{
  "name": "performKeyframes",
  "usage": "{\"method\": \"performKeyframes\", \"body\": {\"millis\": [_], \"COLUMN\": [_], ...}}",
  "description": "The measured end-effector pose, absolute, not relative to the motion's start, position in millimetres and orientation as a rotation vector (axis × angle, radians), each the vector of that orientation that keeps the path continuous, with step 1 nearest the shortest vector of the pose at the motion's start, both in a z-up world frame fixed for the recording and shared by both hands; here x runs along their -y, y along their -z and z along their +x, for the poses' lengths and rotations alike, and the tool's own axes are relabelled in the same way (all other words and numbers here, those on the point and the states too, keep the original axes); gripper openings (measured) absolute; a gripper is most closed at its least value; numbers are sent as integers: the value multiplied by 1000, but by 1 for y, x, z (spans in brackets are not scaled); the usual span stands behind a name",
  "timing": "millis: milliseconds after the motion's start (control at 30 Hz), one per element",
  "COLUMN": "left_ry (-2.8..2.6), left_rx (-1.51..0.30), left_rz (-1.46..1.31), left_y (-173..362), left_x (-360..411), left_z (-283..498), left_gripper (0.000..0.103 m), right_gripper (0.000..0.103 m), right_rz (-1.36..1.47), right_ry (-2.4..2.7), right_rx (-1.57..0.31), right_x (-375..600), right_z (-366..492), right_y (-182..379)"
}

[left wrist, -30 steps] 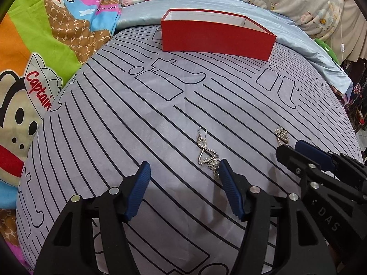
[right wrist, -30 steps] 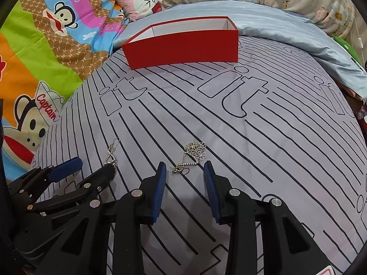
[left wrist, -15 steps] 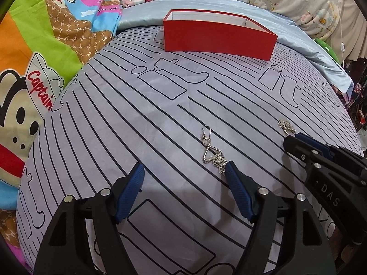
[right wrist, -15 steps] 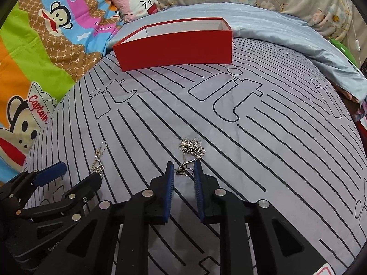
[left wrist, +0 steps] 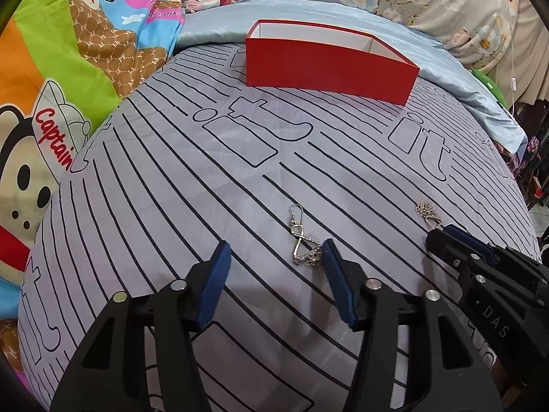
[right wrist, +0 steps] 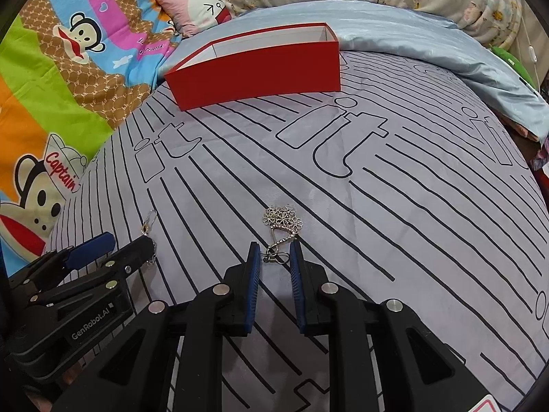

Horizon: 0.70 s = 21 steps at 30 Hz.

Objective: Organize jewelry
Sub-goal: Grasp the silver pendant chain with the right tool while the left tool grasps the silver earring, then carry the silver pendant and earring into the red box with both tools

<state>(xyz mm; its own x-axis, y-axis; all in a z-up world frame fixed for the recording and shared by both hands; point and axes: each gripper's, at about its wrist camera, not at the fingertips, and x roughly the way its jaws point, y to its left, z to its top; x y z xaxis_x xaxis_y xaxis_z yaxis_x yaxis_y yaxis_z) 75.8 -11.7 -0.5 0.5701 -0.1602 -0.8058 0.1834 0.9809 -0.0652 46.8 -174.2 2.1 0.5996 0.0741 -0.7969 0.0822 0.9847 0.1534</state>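
Right gripper closing on the flower earring

Its fingers (right wrist: pixel 254 274) have narrowed around the hook of the flower earring (right wrist: pixel 282 221), seemingly not yet pinching; left gripper (left wrist: pixel 274 267) stays spread beside the infinity earring (left wrist: pixel 299 240).

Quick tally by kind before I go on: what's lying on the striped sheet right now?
Earrings: 2, the infinity-shaped earring and the flower-cluster earring
Red box: 1
Total: 3
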Motion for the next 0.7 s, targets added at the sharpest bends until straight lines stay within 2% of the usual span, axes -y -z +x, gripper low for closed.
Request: {"method": "performKeyframes", "body": {"millis": [67,133,200,367,400,433,700], "left_ry": [217,239,254,274,277,279,294], "left_rx": [-941,-943,-945,-956,-959,-961,-966], "left_rz": [29,33,32,15,11,8,-21], "left_y": [-1,-1,-1,-2,-3,-4,-8], "left_x": [13,16,17,18,17,17,12], "left_z": [76,75,74,73,73,73,70], "left_gripper": [39,23,17,12,5,3,2], "right_gripper": [16,16,16,16,16,16,16], "right_rz": [184,190,194,202,205,208,221], "right_ry": [4,4,3,8,9,9,11], "right_rx": [-930,-931,-932,-927,-924,-922,-900], "right_x": [175,175,176,179,179,180,186], "right_z": [47,46,46,43,42,41,38], "right_y": [-2,-3,-3,-5,-6,-7,-15]}}
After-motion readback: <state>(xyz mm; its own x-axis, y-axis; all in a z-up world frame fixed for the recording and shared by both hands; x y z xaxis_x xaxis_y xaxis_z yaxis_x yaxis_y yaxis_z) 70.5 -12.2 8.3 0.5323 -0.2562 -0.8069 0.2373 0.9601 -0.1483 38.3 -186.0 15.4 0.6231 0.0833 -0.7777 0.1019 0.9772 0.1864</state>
